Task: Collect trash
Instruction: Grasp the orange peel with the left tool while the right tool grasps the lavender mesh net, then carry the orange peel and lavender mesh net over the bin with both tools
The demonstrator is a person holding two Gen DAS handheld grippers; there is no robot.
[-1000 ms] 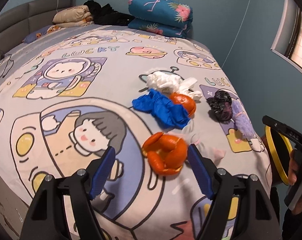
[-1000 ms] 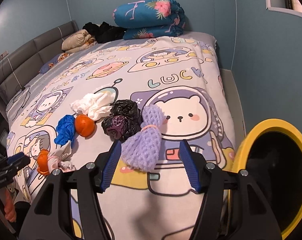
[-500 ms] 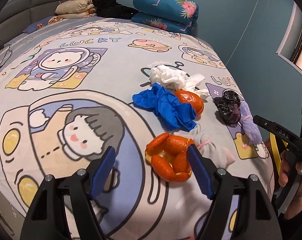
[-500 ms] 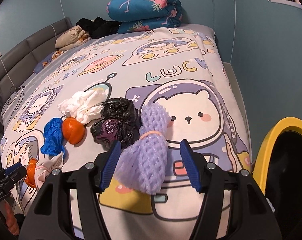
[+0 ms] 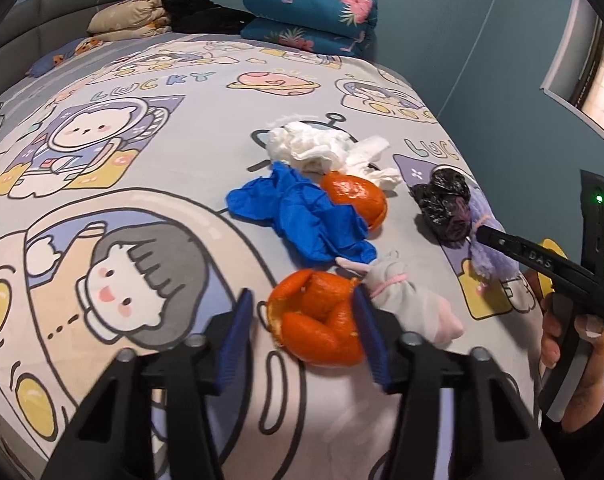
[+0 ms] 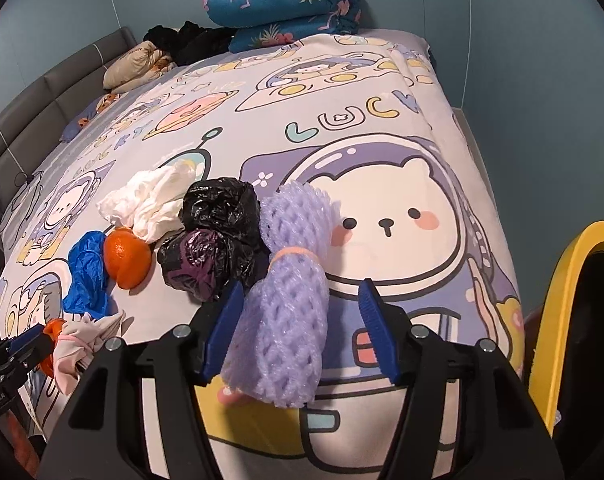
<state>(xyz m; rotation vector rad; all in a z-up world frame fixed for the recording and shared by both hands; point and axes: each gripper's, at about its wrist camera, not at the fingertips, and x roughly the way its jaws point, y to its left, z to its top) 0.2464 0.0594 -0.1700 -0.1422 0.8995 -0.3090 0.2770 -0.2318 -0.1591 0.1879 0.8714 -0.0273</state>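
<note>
Item on the bed [image 6: 382,128]: I am straddling a purple foam net [image 6: 290,300] with the right gripper [image 6: 298,332], jaws wide, its long axis running away from me, while my left gripper [image 5: 304,334] is spreading wide around orange peel [image 5: 318,320].

The left hand-held gripper [image 5: 304,326] is being held low and level, pointing forward, its blue-padded jaws spread wide apart. The right hand-held gripper [image 6: 300,334] is likewise being held low with its jaws parted. The right hand [image 5: 574,354] is being wrapped around that gripper's black handle, fingers curled on its trigger.
</note>
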